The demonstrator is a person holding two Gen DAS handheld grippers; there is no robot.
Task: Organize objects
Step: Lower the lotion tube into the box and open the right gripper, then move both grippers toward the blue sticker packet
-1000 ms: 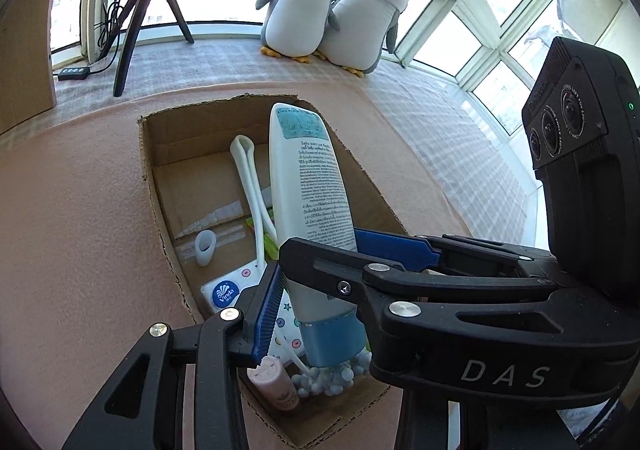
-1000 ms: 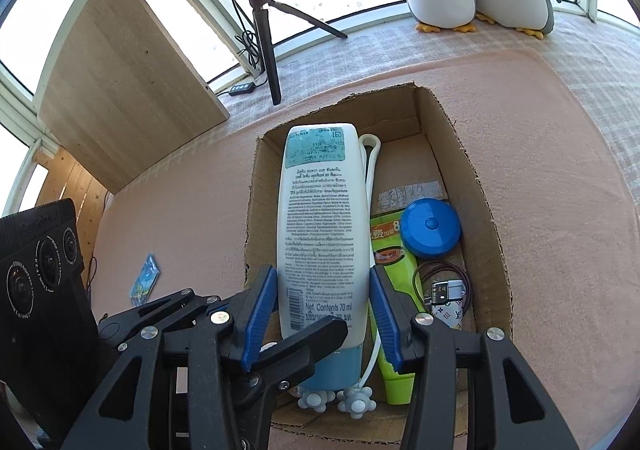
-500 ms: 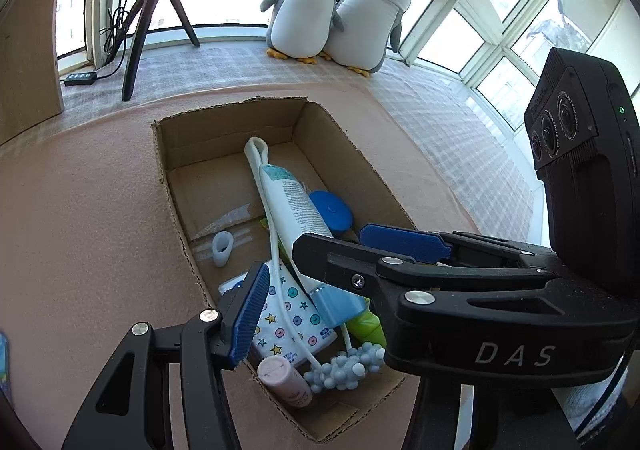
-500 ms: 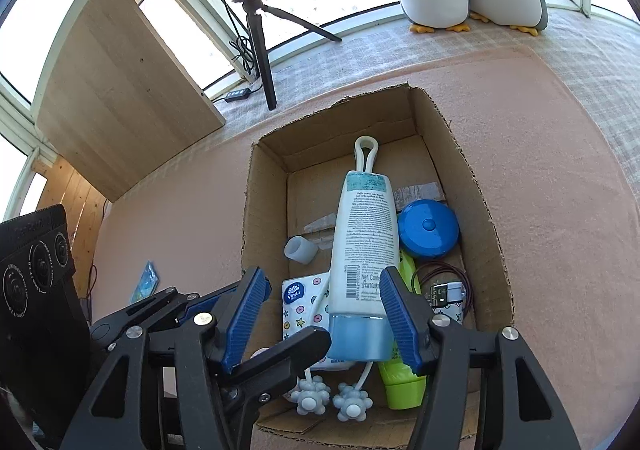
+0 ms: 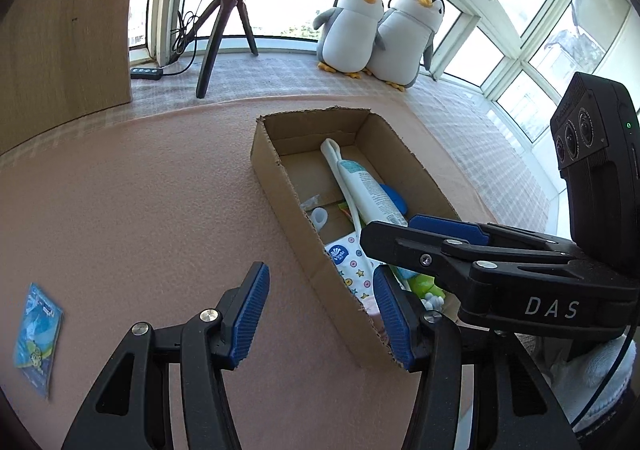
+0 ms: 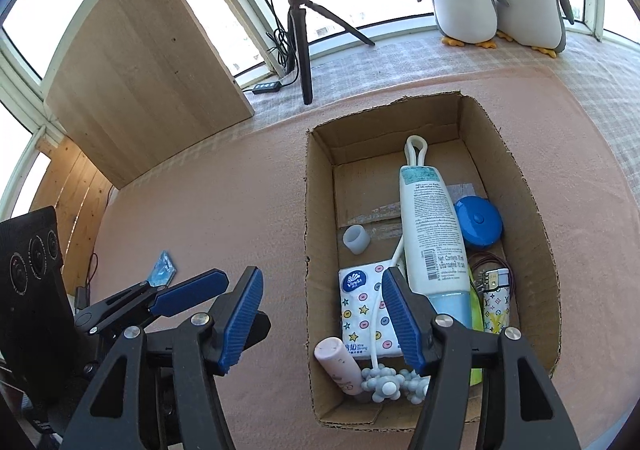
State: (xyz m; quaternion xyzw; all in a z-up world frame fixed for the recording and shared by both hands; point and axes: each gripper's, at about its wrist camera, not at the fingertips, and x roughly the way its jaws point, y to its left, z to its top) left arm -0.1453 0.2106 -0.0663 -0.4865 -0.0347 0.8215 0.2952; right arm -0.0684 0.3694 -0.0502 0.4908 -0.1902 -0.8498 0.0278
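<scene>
An open cardboard box (image 6: 316,210) sits on the pink mat. A white tube with a light-blue cap (image 6: 432,234) lies lengthwise in it, over a white looped massager (image 6: 384,386). Around the tube are a blue round case (image 6: 478,222), a tissue pack (image 6: 364,306), a pink tube (image 6: 336,364), a small white cap (image 6: 356,238) and a patterned lighter (image 6: 496,302). My right gripper (image 6: 322,314) stands open above the box's near left corner, holding nothing. My left gripper (image 5: 320,310) is open over the mat and the box (image 5: 280,174) edge. A blue sachet (image 5: 38,334) lies on the mat to the left.
Two plush penguins (image 5: 380,34) sit on the checked sill by the windows. A ring-light tripod (image 6: 300,46) and a cable remote (image 6: 266,87) stand behind the box. A wooden board (image 6: 140,66) leans at the back left. Bare pink mat (image 5: 140,210) stretches left of the box.
The white tube left my right gripper and now lies in the box. Both grippers drew back and shifted left, away from the box; the left one's fingers stand wider apart.
</scene>
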